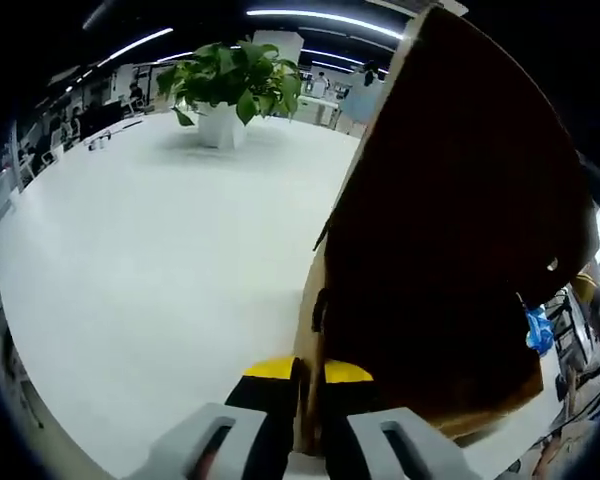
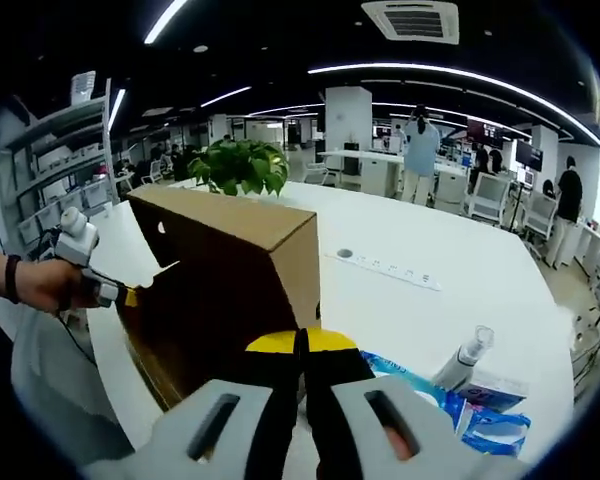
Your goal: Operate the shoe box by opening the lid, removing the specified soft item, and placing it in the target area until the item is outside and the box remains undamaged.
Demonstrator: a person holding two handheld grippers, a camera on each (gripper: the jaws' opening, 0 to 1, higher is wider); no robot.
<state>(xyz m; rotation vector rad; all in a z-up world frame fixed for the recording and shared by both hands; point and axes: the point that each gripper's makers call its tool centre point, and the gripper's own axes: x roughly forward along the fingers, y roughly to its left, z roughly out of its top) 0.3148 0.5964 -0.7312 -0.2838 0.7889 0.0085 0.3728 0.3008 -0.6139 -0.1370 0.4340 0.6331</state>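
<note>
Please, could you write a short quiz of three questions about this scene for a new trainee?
1. True or false: the left gripper is shut on a cardboard edge of the shoe box.
2. In the right gripper view, what stands on the white table beyond the shoe box? A) a potted plant B) a kettle C) a desk lamp
3. Fill in: in the right gripper view, a person's ____ holds the left gripper at the side of the box.

Key: 1 true; 2 A; 3 hand.
</note>
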